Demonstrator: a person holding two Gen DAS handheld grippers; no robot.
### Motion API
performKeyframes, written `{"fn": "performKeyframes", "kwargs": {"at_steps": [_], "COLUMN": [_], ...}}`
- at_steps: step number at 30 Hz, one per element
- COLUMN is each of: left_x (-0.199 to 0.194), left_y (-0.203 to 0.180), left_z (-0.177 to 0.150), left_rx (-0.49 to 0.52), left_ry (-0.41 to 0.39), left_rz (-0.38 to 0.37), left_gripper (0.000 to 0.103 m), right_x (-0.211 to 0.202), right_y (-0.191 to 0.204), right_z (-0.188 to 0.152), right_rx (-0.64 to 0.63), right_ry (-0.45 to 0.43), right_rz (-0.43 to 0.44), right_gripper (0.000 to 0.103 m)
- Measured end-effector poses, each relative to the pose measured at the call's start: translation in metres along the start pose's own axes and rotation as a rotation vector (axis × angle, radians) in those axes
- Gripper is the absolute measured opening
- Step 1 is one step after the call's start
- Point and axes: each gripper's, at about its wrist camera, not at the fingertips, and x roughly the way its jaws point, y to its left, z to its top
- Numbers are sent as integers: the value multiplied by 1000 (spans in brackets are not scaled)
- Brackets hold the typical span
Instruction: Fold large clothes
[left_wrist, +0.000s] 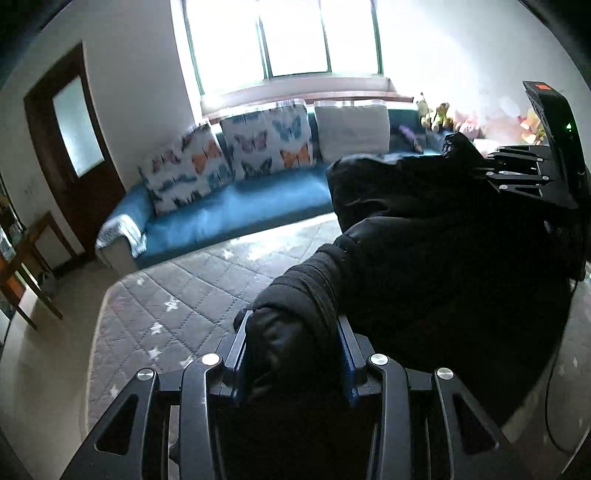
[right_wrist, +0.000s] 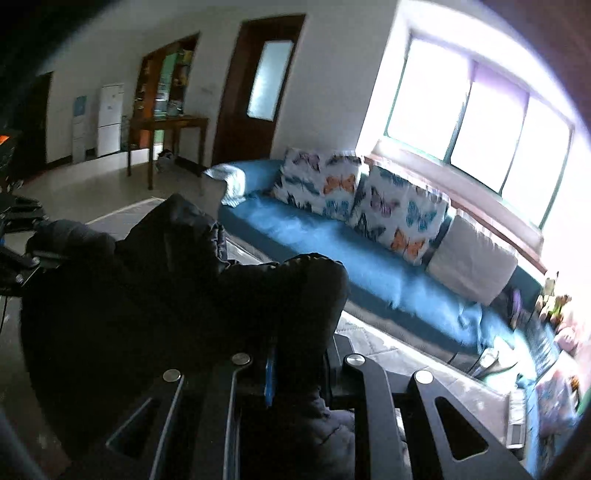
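Note:
A big black padded jacket (left_wrist: 443, 277) hangs bunched between my two grippers, above a grey quilted mat (left_wrist: 166, 295). In the left wrist view my left gripper (left_wrist: 293, 325) is shut on a thick ribbed fold of it, which fills the gap between the pads. My right gripper (left_wrist: 495, 170) shows at the upper right, clamped on another part of the jacket. The right wrist view has the right gripper (right_wrist: 299, 354) shut on dark fabric, with the jacket (right_wrist: 129, 295) draped leftward to the left gripper (right_wrist: 22, 229) at the frame's edge. The jacket hides most of the mat below.
A blue sofa (left_wrist: 240, 206) with butterfly cushions (left_wrist: 266, 144) runs under the window, beyond the mat. A wooden table (right_wrist: 166, 125), a brown door (right_wrist: 258, 88) and a white cabinet (right_wrist: 110, 118) stand by the far wall. Soft toys (left_wrist: 436, 114) crowd the sofa's right end.

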Motion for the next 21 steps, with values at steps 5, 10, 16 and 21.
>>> {"fn": "performKeyframes", "kwargs": {"at_steps": [5, 10, 16, 21], "left_x": [67, 131, 169, 165], "left_y": [9, 12, 19, 24], "left_z": [21, 23, 7, -3], "left_rx": [-4, -3, -73, -77], "left_ry": [84, 180, 222, 214], "left_rz": [0, 49, 53, 53], "left_gripper": [52, 71, 90, 90], "right_x": [44, 73, 67, 17], "right_y": [-11, -19, -30, -41], "right_z": [-24, -42, -42, -26], "right_rx": [87, 136, 199, 246], "right_ry": [141, 281, 312, 257], "right_rz": [-32, -11, 11, 25], "right_gripper": [20, 23, 27, 31]}}
